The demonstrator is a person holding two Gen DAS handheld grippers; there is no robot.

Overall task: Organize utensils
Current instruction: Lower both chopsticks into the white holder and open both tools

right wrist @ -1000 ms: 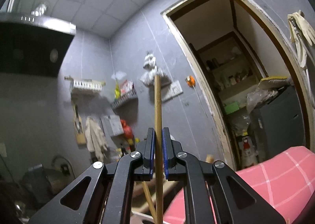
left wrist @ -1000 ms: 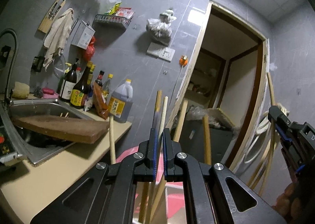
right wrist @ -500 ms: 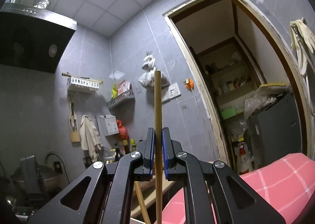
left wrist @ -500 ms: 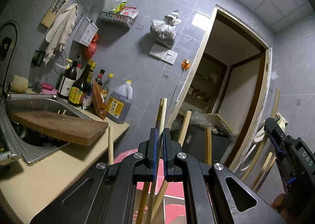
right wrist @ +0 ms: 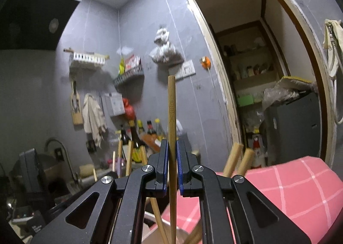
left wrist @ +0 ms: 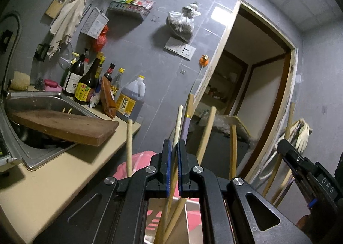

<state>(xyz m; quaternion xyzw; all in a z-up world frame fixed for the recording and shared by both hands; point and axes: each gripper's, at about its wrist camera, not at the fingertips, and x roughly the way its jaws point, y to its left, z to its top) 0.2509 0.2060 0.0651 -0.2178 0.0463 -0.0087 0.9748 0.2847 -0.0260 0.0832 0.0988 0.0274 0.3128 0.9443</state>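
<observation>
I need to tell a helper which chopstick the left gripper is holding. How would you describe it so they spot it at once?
Start at the steel sink with the wooden board across it, then look right to the bundle of upright sticks before the doorway. The left gripper is closed on the purple-banded chopstick; its neighbours are plain pale wood, and only it has a purple section with a yellow ring above.

Legible text: letters "DAS" in white on the black body of the right gripper (left wrist: 295, 161), at four o'clock in the left wrist view. Sauce bottles (left wrist: 85, 85) and the dark jug (left wrist: 130, 102), at nine o'clock, carry yellow labels with printing too small to read.
</observation>
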